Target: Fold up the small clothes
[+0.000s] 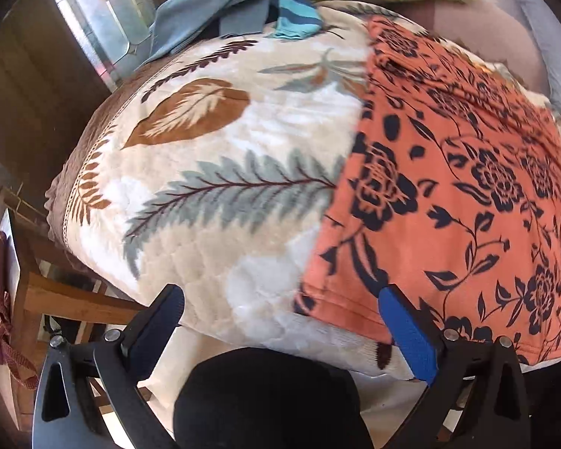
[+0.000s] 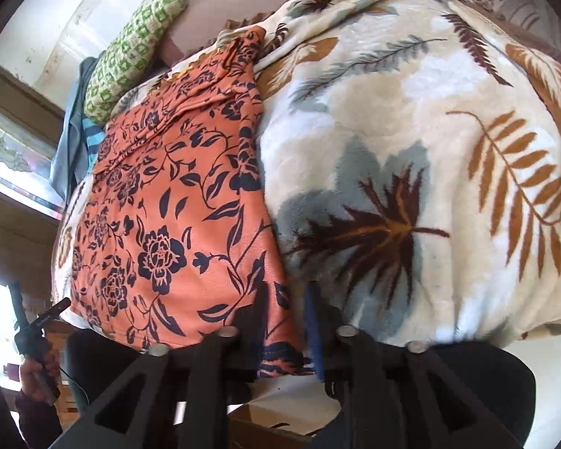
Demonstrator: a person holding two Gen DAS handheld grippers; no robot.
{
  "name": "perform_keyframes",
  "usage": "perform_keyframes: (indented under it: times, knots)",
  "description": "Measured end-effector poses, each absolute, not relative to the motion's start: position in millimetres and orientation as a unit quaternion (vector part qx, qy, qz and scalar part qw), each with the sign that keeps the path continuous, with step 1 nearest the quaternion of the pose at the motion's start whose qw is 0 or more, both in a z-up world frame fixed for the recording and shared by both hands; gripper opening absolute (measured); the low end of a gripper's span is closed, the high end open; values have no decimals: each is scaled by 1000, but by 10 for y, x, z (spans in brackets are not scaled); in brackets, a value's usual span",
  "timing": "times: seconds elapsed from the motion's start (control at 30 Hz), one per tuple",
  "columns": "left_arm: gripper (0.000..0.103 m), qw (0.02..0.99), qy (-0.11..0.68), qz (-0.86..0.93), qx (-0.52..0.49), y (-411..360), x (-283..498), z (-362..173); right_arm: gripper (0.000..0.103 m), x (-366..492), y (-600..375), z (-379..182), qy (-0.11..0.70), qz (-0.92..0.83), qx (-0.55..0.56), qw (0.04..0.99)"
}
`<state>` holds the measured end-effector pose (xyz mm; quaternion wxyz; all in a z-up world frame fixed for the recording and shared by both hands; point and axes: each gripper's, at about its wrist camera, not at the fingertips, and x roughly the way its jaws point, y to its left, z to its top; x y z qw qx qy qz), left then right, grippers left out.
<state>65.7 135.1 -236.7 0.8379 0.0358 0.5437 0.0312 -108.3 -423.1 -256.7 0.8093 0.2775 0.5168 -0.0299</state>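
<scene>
Underneath everything lies the cream plush blanket printed with brown and grey leaves (image 1: 220,149), covering the bed to its near edge. On it, spread mostly flat and reaching that near edge, is the orange knit garment with a dark navy rose print (image 1: 467,194), the piece being folded; its far end looks bunched toward the green-and-cream patterned pillow (image 2: 138,48) at the head of the bed.

Beyond the blanket's far edge, in the left wrist view, a grey-blue cloth (image 1: 213,11) and a striped turquoise-and-navy piece (image 1: 295,11) lie heaped. No basket, bin or drawer shows in either view, so nothing is held in any container.

Smaller again: the right gripper (image 2: 280,321) is clamped on the garment's near hem, close to its right corner, with fabric pinched between the jaws. The left gripper (image 1: 280,310) stands wide apart at the near edge, one finger over the blanket, the other over the orange hem, gripping nothing.

Risks, as I judge them: lifting with only one corner held would drag the garment askew and wrinkle it. The plush pile may cling and pull the blanket up too. The left jaws might, as far as the blurred hem lets me tell, catch blanket along with the cloth.
</scene>
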Motion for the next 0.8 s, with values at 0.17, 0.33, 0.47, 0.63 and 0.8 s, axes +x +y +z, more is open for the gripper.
perform_keyframes:
  times: [0.17,0.33,0.47,0.63,0.8]
  knots:
    - [103,830,557,25,1,1500,652,-2390,74,-1130,-4272,-2633,495,-22,318,808]
    - [103,822,569,6,-10,1419,684,-2527,74,-1024,-4147,-2777,508,-5,341,791]
    - [100,831,555,-6,-18,1381,736,-2567,69,-943,-4008,-2882,531,-3,333,779]
    - [54,822,566,-56,-37,1290,852,-2658,34,-938,-3958,-2915,546,-32,298,783]
    - [35,828,554,-82,-31,1245,821,-2618,28,-980,-3990,-2932,548,-37,309,776]
